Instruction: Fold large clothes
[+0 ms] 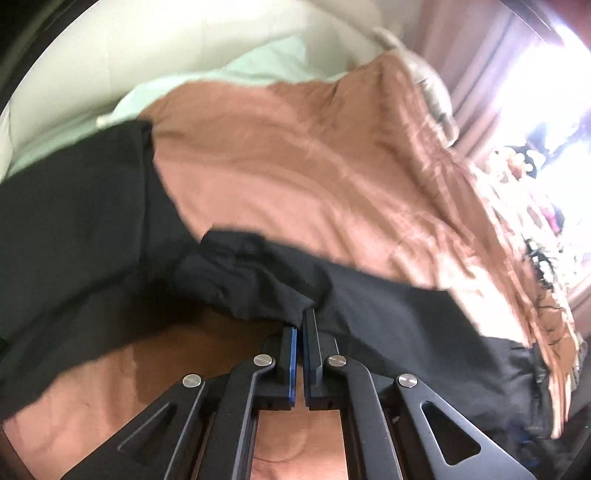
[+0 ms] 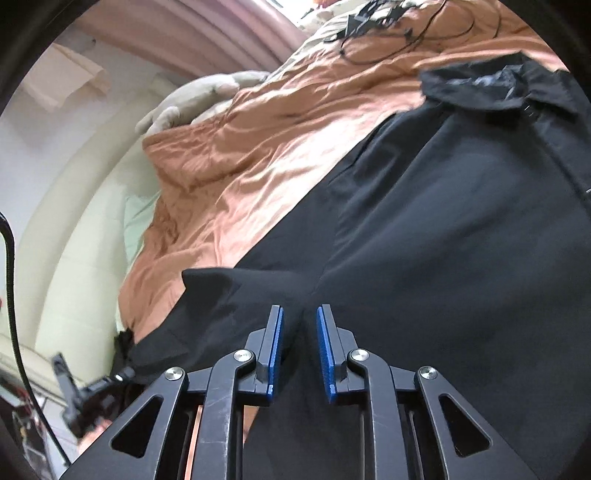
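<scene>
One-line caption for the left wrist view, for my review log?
Left gripper shut on a fold of the black garment, lifting it over the orange bedspread.

Orange bedspread (image 1: 295,158), green pillow (image 1: 255,70), cables (image 2: 406,33).

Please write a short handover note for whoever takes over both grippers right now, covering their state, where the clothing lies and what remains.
Left gripper: shut on a bunched edge of the large black fabric garment, lifting it slightly off the bed.
Right gripper: open, black cloth running between the fingers, not clamped.
Garment: spread over the rumpled orange-brown bedspread, collar end far from the right gripper. A pale grey plush toy and thin black cables lie farther along the bed.
Done: no finished fold is visible.
Left: probably close the right gripper on the cloth, then carry both edges over and flatten.
</scene>
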